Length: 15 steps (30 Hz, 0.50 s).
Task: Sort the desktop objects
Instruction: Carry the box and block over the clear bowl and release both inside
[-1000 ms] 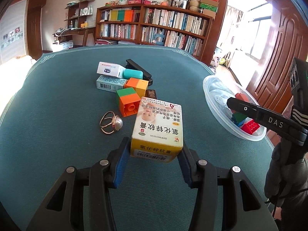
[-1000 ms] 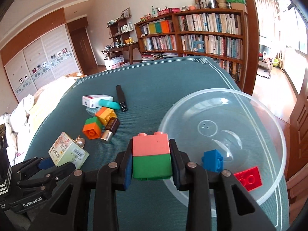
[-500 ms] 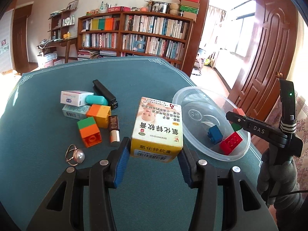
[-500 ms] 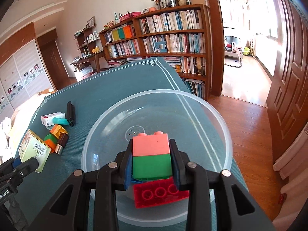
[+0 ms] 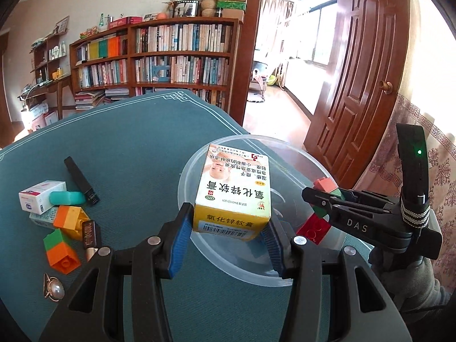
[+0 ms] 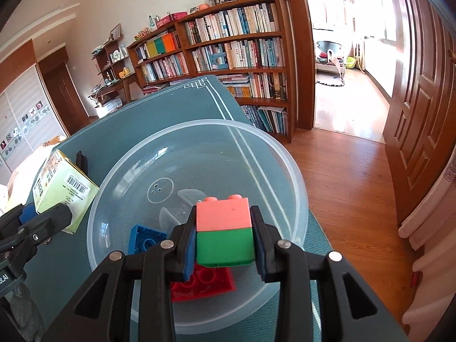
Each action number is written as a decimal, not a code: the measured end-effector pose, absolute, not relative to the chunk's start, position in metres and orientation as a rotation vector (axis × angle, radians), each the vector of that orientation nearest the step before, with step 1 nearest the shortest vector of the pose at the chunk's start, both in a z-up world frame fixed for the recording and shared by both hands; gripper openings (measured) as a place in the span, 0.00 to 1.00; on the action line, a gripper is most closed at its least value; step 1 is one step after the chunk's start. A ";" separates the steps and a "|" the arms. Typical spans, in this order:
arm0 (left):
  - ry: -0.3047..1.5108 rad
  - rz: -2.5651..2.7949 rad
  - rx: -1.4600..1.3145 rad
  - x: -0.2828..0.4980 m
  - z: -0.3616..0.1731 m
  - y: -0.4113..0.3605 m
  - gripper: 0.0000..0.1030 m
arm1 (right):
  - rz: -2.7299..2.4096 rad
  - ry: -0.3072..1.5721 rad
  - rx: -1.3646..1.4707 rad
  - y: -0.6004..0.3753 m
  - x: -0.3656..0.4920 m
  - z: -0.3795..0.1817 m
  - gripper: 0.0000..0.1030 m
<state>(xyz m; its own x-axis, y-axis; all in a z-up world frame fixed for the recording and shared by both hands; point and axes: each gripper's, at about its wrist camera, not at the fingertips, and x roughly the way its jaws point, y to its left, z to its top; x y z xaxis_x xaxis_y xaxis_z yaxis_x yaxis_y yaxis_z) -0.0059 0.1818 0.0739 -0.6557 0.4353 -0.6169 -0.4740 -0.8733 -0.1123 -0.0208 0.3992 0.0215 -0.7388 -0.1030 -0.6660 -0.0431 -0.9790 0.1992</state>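
My left gripper [image 5: 228, 236] is shut on a yellow and white medicine box [image 5: 235, 191] and holds it above the near left rim of the clear plastic bowl [image 5: 188, 176]. My right gripper [image 6: 225, 245] is shut on a pink and green brick [image 6: 225, 228] and holds it over the same bowl [image 6: 273, 154]. A blue brick [image 6: 144, 239] and a red brick [image 6: 205, 283] lie in the bowl. In the left wrist view the right gripper [image 5: 316, 199] reaches in from the right over the bowl.
On the green table [image 5: 128, 142], left of the bowl, lie a white box [image 5: 40, 198], a teal capsule [image 5: 67, 198], a black bar [image 5: 81, 179], orange bricks [image 5: 61, 252], a brown lipstick tube [image 5: 91, 235] and a pearl ring [image 5: 54, 287]. The table edge and wooden floor [image 6: 356, 171] lie right.
Both grippers have swung to the right with their loads. The medicine box has come over the bowl's left rim, and the pink and green brick now hangs over the bowl's inside.
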 end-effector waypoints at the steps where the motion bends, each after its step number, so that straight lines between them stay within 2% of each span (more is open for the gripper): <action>1: 0.073 2.473 -0.909 -0.009 0.072 0.184 0.50 | -2.884 -0.321 1.125 0.401 -0.021 0.021 0.36; 5: 0.034 2.462 -0.934 -0.014 0.066 0.186 0.51 | -2.890 -0.338 1.131 0.404 -0.022 0.019 0.36; 6: 0.025 2.453 -0.949 -0.016 0.064 0.187 0.51 | -2.885 -0.351 1.143 0.405 -0.023 0.018 0.40; 8: 0.004 2.427 -0.990 -0.019 0.060 0.186 0.60 | -2.866 -0.375 1.150 0.406 -0.025 0.017 0.48; 10: -0.023 2.419 -1.002 -0.019 0.056 0.183 0.60 | -2.867 -0.366 1.135 0.403 -0.024 0.018 0.53; 13: -0.049 2.422 -1.008 -0.017 0.054 0.178 0.60 | -2.898 -0.325 1.099 0.397 -0.020 0.023 0.71; 15: -0.067 2.423 -1.000 -0.015 0.055 0.175 0.60 | -2.914 -0.317 1.080 0.396 -0.018 0.025 0.74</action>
